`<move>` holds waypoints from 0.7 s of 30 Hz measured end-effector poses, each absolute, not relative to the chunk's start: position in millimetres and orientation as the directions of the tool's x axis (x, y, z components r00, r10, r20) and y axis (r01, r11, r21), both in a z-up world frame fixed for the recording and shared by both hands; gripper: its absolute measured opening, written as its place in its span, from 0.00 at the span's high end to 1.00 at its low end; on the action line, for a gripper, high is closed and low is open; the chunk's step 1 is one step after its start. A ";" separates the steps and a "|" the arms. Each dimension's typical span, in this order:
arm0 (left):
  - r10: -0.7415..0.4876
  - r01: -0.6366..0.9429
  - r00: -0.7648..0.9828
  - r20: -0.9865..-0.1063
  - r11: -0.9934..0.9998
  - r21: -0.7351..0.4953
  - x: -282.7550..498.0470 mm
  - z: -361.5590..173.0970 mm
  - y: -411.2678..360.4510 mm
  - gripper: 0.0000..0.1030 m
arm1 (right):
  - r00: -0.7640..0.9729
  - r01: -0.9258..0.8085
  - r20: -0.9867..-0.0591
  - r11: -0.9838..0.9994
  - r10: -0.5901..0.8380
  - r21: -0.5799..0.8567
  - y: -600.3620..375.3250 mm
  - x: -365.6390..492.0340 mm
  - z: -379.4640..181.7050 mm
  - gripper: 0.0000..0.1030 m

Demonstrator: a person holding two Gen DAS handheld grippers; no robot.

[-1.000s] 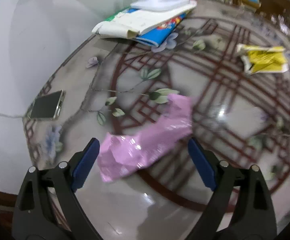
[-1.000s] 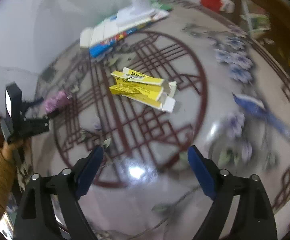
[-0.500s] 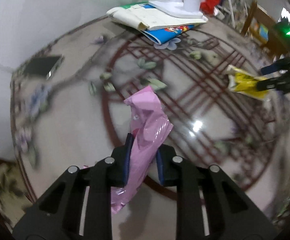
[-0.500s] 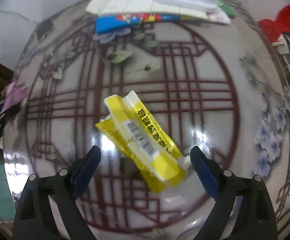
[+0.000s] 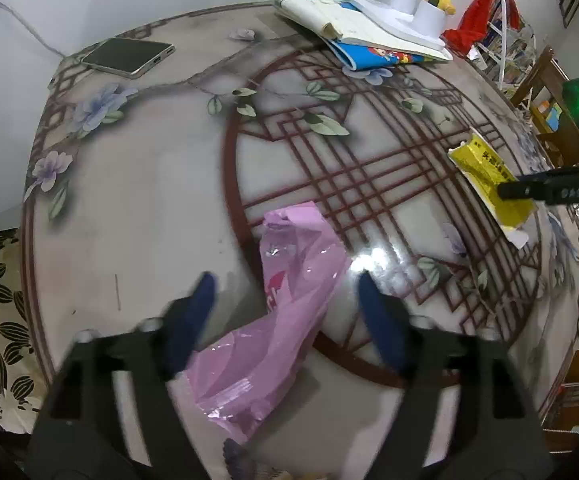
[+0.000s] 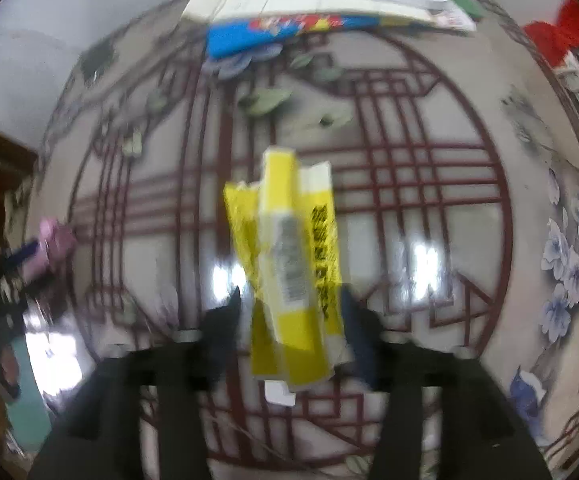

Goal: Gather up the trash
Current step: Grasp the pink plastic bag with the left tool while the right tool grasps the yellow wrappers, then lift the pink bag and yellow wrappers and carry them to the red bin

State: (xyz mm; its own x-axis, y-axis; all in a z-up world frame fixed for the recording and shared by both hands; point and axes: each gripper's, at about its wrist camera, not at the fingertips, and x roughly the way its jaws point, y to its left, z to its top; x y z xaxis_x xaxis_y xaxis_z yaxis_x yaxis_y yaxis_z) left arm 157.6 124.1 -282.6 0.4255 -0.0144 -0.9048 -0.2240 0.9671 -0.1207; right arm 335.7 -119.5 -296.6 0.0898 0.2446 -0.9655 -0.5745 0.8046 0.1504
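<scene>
The left tool (image 5: 283,304) points steeply down at the bench (image 5: 137,208), a round top painted with a dark red lattice ring, leaves and pale flowers. Its blue-padded jaws are spreading apart, blurred in the left wrist view, and a crumpled pink plastic bag (image 5: 281,320) lies between them on the bench, running from beneath the tool out ahead of it. The pads stand clear of the bag on both sides.

The right tool (image 6: 289,320) also points steeply down. Its jaws are closing on a flattened yellow carton (image 6: 289,256) that lies lengthwise between them, reaching well ahead of the fingertips. The view is too blurred to tell whether the pads already press on it; a narrow gap seems to remain at the left pad. In the left wrist view the same carton (image 5: 485,176) sits far to the right of the left tool, with the right tool's black fingertip crossing it.

Ahead of both tools, at the far edge of the bench, a stack of books (image 5: 365,40) carries a white lamp base (image 5: 405,12). A phone (image 5: 127,56) lies far ahead and left of the left tool.
</scene>
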 end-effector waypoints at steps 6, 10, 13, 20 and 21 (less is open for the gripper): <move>-0.023 -0.234 0.409 -0.912 0.964 -0.130 157.9 -293.3 126.4 0.25 | 0.074 -0.510 -0.964 0.840 0.254 0.183 -118.9 347.0 -309.6 0.33; -0.036 -0.222 0.392 -0.919 0.966 -0.132 159.0 -301.4 124.8 0.32 | 0.103 -0.497 -0.962 0.851 0.253 0.171 -111.7 344.5 -314.2 0.47; -0.010 -0.227 0.391 -0.920 0.968 -0.107 158.6 -303.9 124.1 0.70 | 0.115 -0.473 -0.949 0.856 0.294 0.208 -111.7 338.3 -310.9 0.61; 0.048 -0.216 0.513 -0.857 0.973 -0.075 146.0 -254.2 114.6 0.81 | 0.259 -0.482 -0.887 0.847 0.384 0.226 -111.2 285.2 -262.8 0.71; 0.057 -0.213 0.532 -0.845 0.975 -0.068 144.1 -245.5 111.9 0.82 | 0.283 -0.484 -0.871 0.844 0.400 0.231 -112.5 272.2 -252.4 0.71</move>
